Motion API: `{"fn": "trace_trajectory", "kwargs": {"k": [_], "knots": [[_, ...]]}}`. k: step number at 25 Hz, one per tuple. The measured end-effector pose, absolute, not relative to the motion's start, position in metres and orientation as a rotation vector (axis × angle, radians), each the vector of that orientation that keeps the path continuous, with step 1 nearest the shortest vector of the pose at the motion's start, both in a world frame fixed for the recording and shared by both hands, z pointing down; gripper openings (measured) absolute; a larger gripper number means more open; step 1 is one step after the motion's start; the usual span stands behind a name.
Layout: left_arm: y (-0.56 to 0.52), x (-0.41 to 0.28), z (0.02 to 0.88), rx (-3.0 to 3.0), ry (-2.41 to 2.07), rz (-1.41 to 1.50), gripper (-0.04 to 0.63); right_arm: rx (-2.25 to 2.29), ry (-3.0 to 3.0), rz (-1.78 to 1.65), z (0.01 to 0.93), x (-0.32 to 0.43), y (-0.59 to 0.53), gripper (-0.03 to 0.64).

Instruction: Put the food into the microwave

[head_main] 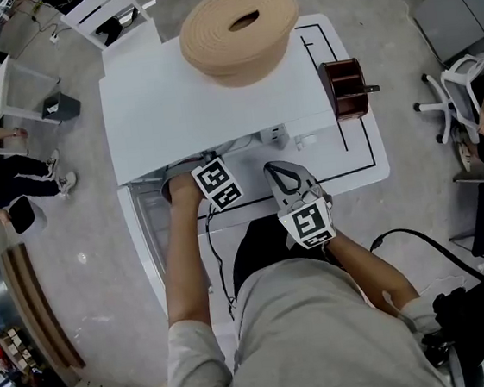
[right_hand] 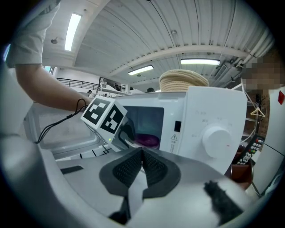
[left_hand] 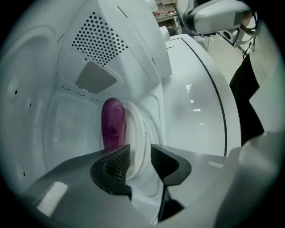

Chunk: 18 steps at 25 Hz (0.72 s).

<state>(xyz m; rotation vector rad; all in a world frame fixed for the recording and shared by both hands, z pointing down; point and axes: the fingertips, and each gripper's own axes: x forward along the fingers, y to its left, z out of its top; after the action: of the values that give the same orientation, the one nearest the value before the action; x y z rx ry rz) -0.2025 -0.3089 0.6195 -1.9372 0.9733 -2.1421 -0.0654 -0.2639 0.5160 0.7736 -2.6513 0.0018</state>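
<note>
**A:** Any sign of the purple food (left_hand: 112, 122)?

**B:** Yep, inside the microwave (left_hand: 89, 67), lying on a white plate (left_hand: 137, 129).

**A:** Status of the left gripper (left_hand: 140, 151)?

**B:** Poked inside, jaws spread, plate rim showing between, not pinched. As for the right gripper (right_hand: 142, 151): outside, facing the front, pressed together on nothing.
</note>
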Motion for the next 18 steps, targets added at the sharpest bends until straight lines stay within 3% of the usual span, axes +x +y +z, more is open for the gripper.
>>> {"fn": "trace_trajectory", "kwargs": {"k": [14,16,18], "knots": [[-0.28,-0.174,0.607,-1.852,1.041,-2.071,0.149,0.776,-2.68,-0.049,0.504,-0.051,-0.247,0.011],[-0.279,-0.167,0.605,-1.827,1.051,-2.044,0.125,0.78,-2.694,-0.047,0.503,-0.047,-0.247,0.011],[-0.278,-0.157,0.603,-1.776,1.053,-2.012,0.058,0.787,-2.704,-0.044,0.503,-0.041,-0.246,0.011]]}}
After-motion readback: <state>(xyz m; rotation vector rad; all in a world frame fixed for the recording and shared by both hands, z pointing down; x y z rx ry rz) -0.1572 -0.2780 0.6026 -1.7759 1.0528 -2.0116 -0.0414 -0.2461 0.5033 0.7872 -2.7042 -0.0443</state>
